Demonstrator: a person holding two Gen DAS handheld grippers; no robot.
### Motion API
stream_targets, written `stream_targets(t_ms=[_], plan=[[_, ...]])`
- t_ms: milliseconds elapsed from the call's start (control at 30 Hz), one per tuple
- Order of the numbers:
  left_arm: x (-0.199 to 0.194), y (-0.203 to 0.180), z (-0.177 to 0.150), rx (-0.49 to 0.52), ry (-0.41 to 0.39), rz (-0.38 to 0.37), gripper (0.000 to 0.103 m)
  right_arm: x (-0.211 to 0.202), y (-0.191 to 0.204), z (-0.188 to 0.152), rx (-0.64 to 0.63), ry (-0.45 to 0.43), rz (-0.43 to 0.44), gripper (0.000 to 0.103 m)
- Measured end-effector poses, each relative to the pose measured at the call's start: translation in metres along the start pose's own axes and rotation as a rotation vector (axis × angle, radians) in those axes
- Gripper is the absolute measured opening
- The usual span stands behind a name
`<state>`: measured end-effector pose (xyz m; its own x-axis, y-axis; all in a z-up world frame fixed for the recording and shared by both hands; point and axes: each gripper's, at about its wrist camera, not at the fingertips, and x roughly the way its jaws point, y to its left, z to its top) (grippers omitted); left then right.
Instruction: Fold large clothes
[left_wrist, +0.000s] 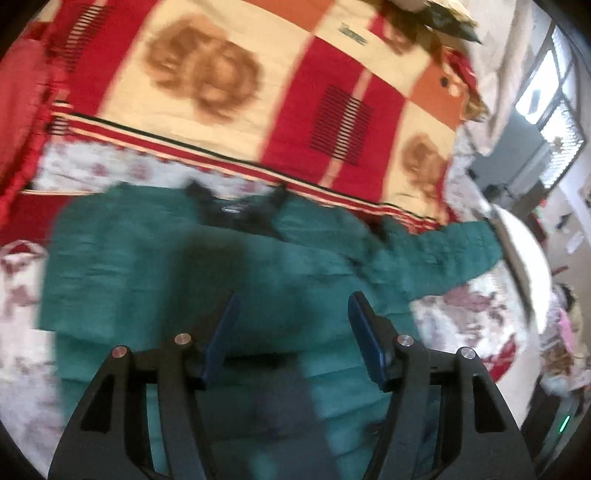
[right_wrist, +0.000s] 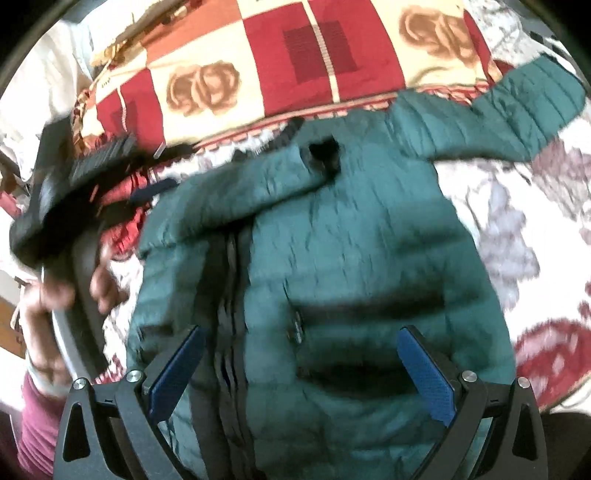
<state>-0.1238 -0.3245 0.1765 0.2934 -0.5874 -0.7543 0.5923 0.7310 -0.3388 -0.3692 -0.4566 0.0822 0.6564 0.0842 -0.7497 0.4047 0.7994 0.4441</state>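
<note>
green jacket (right_wrist: 332, 258) lies under both parted, empty tongs: left (left_wrist: 291, 314); right (right_wrist: 301, 354)

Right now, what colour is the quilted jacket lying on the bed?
Dark teal green, with a black zip down the front; the jacket shows best in the right wrist view.

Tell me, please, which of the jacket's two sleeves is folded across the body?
The left-hand sleeve in the right wrist view lies folded across the green jacket, its dark cuff near the collar. The other sleeve stretches out over the bedding.
</note>
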Motion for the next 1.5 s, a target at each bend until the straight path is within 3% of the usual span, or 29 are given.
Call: stream_targets(t_ms=[167,300,367,533,567,600,667,767,867,1000,1100,1200,1233,1267,1300,1333,1500], plan=[[-0.028,0.062,-0.013,-0.048,-0.035,0.15,0.061,0.034,0.002,0.045,0.051,-0.008,0.054,0.103],[-0.04,0.114,-0.027,-0.164,-0.038,0.197,0.061,0.068,-0.001,0.064,0.115,0.034,0.051,0.103],[-0.043,0.135,-0.033,-0.206,-0.036,0.215,0.061,0.092,-0.001,0.073,0.156,0.065,0.094,0.103],[-0.044,0.163,-0.04,-0.267,-0.032,0.243,0.061,0.118,0.01,0.093,0.142,0.047,0.123,0.101],[-0.044,0.166,-0.041,-0.273,-0.032,0.245,0.061,0.121,0.013,0.096,0.12,0.046,0.113,0.089],[-0.045,0.171,-0.041,-0.283,-0.033,0.248,0.061,0.126,0.019,0.099,0.084,0.052,0.102,0.063],[-0.045,0.177,-0.04,-0.301,-0.036,0.25,0.061,0.131,0.027,0.102,0.014,0.054,0.064,0.036],[-0.045,0.182,-0.035,-0.329,-0.049,0.256,0.061,0.122,0.033,0.103,-0.038,0.0,0.04,0.019],[-0.045,0.184,-0.03,-0.338,-0.066,0.268,0.061,0.098,0.042,0.112,-0.124,-0.102,-0.007,0.015],[-0.033,0.178,-0.022,-0.326,-0.061,0.267,0.061,0.083,0.039,0.129,-0.177,-0.192,-0.11,0.013],[-0.018,0.171,-0.02,-0.309,-0.049,0.277,0.061,0.103,0.023,0.14,-0.175,-0.171,-0.186,0.013],[-0.001,0.164,-0.019,-0.303,-0.032,0.287,0.061,0.137,0.0,0.143,-0.143,-0.079,-0.287,0.014],[0.003,0.162,-0.019,-0.296,-0.028,0.293,0.061,0.145,-0.007,0.142,-0.125,-0.036,-0.29,0.018],[0.007,0.16,-0.018,-0.284,-0.022,0.302,0.061,0.147,-0.012,0.141,-0.106,-0.007,-0.281,0.032],[0.01,0.158,-0.018,-0.271,-0.018,0.31,0.061,0.142,-0.015,0.139,-0.094,-0.011,-0.272,0.046],[0.012,0.156,-0.017,-0.263,-0.014,0.314,0.061,0.134,-0.016,0.138,-0.082,-0.029,-0.258,0.05],[0.015,0.151,-0.009,-0.269,-0.035,0.298,0.061,0.088,-0.004,0.137,-0.124,-0.131,-0.248,0.054]])
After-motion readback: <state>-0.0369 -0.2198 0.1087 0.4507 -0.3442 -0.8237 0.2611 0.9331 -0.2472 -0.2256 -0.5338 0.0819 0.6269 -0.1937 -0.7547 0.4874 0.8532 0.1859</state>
